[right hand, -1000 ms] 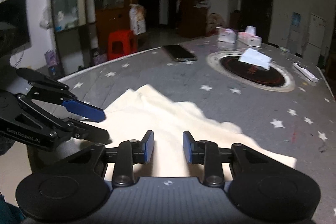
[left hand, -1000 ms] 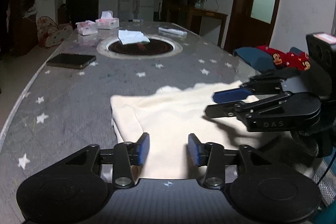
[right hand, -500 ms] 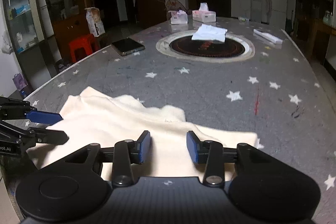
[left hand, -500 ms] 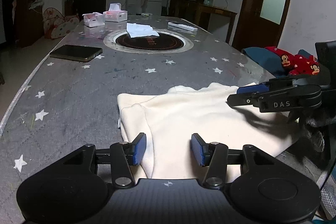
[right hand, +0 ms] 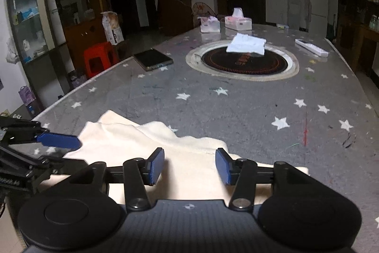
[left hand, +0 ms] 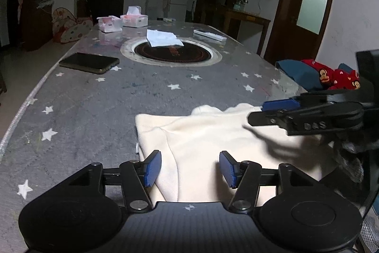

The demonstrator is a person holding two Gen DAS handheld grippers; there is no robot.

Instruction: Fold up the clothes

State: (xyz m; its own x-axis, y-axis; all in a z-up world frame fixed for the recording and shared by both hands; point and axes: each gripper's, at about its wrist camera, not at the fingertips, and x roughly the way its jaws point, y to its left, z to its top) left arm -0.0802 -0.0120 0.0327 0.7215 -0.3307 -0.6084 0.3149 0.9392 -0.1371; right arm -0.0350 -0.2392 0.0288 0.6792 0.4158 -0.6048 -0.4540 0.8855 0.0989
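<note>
A cream garment (left hand: 213, 139) lies folded at the near edge of the grey star-patterned table (left hand: 94, 106). My left gripper (left hand: 190, 168) hovers over its left part, jaws opening, the blue pads clear of the cloth. My right gripper (right hand: 189, 166) hangs over the garment (right hand: 151, 146) near its right end, jaws also opening with nothing pinched between them. Each gripper shows in the other's view: the right gripper (left hand: 265, 112) at the right edge, the left gripper (right hand: 61, 146) at the left edge.
A dark phone (left hand: 88, 62) lies on the table's left side. A round inset hob (left hand: 171, 55) carries a folded white cloth (left hand: 163, 38). Two tissue boxes (left hand: 133, 19) and a remote (left hand: 209, 34) sit farther back. Red and blue clothes (left hand: 331, 78) are piled off the right edge.
Both grippers' jaws have spread wider. The right gripper has rolled toward level and shifted sideways over the garment. The garment lies flat and still.
</note>
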